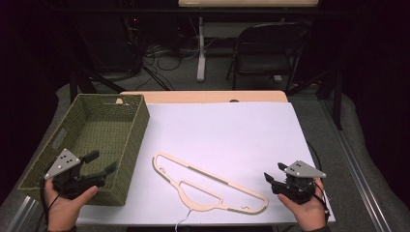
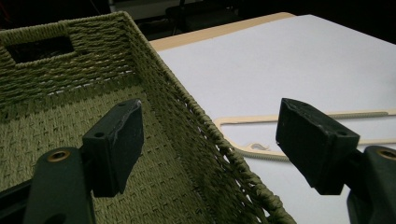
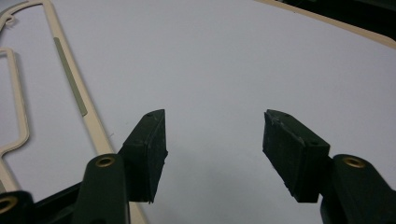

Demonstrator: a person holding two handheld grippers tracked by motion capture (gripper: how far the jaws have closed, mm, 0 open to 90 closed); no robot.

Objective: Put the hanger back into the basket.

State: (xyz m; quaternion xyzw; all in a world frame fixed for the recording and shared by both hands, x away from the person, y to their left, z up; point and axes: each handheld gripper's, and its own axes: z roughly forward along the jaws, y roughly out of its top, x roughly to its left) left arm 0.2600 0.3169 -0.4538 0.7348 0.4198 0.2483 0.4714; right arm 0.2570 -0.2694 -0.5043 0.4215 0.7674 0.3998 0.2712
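Note:
A beige clothes hanger [image 1: 208,175] lies flat on the white sheet [image 1: 227,125], slanting from centre-left toward the front right. My left gripper [image 1: 105,161] is held over the near right corner of the green woven basket [image 1: 136,140], open and with nothing in it. In the left gripper view its open jaws [image 2: 208,121] straddle the basket's right wall [image 2: 196,121], with the hanger [image 2: 252,119] beyond. My right gripper [image 1: 274,170] hovers near the table's front right, just right of the hanger's end. It stands open above bare sheet [image 3: 212,126], with the hanger's bar [image 3: 69,70] to its left.
The basket holds nothing that I can see. A wooden table edge [image 1: 203,96] shows beyond the sheet. Behind the table stand a folding chair [image 1: 270,43] and a desk leg among cables on the floor.

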